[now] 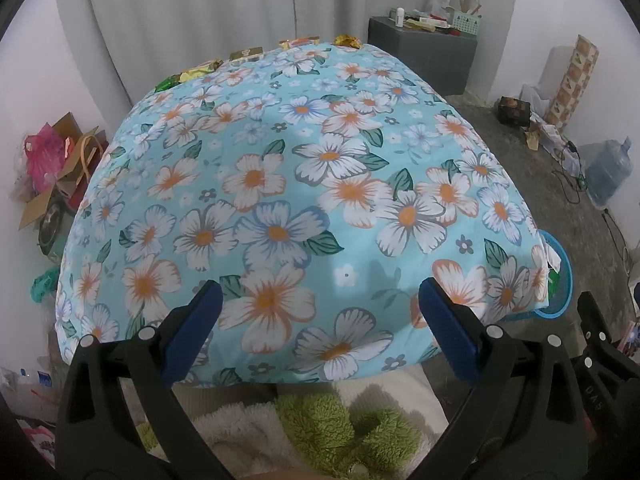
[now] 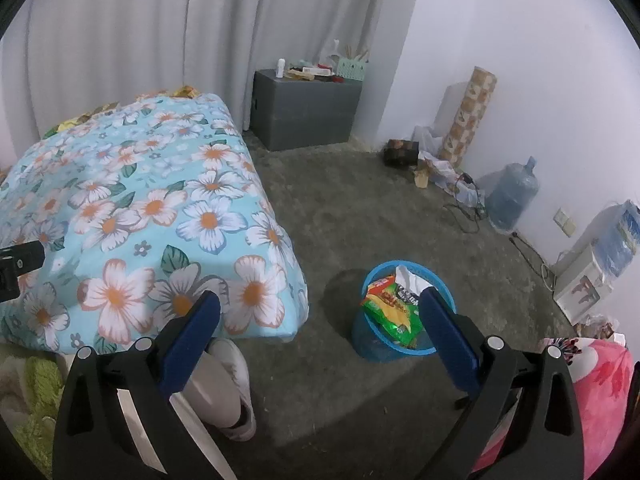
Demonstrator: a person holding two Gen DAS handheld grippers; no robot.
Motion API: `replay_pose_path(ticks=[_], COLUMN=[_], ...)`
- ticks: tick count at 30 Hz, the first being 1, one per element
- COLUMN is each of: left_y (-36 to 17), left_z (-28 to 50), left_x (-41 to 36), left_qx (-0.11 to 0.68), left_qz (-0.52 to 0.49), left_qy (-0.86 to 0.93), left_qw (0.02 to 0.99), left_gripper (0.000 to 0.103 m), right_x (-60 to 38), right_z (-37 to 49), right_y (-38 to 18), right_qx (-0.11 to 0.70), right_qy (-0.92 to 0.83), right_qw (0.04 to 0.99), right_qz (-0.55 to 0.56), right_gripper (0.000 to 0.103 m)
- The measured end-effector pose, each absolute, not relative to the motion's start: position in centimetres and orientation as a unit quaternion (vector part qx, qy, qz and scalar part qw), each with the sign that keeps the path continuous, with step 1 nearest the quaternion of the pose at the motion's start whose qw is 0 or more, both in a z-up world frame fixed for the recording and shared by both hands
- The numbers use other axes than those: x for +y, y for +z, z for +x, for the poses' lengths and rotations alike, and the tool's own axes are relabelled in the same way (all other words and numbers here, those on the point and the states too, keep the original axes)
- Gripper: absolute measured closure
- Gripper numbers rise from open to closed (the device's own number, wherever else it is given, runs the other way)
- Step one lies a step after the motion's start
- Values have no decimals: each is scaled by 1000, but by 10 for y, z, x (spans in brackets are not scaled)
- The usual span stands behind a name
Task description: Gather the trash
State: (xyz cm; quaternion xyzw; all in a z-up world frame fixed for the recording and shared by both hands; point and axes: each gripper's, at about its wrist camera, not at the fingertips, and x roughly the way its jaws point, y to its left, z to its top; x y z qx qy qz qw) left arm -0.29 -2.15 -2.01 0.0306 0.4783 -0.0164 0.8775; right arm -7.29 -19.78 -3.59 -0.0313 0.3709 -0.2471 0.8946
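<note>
A bed with a blue flowered cover (image 1: 280, 184) fills the left wrist view. Shiny wrappers lie along its far edge: a green and gold one (image 1: 188, 76), a gold packet (image 1: 246, 54), an orange packet (image 1: 298, 42) and a crumpled gold one (image 1: 347, 41). My left gripper (image 1: 320, 300) hangs open over the near end of the bed, holding nothing. A blue trash basket (image 2: 384, 344) stands on the floor right of the bed (image 2: 132, 216), with green and yellow snack packets (image 2: 394, 310) in it. My right gripper (image 2: 320, 312) is open and empty above the floor, its right finger beside the basket.
A grey box (image 2: 308, 112) with clutter on top stands at the far wall. A water jug (image 2: 512, 196), cables and a paper roll (image 2: 468, 116) line the right wall. Boxes and bags (image 1: 56, 176) pile left of the bed. A person's shoe (image 2: 236, 380) rests on the floor.
</note>
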Motion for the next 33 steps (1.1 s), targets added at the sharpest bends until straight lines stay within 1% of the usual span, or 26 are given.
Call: replay_pose_path(ticks=[33], left_y=[-22], left_z=[-4], left_x=[-19], left_qx=[482], left_qz=[27], left_qy=[-13], left_qw=[875], left_gripper=[9], right_x=[-194], right_z=[-73], right_y=[-32], right_qx=[366], right_qy=[-248], right_qw=[896], right_qz=[-35], right_gripper=[6])
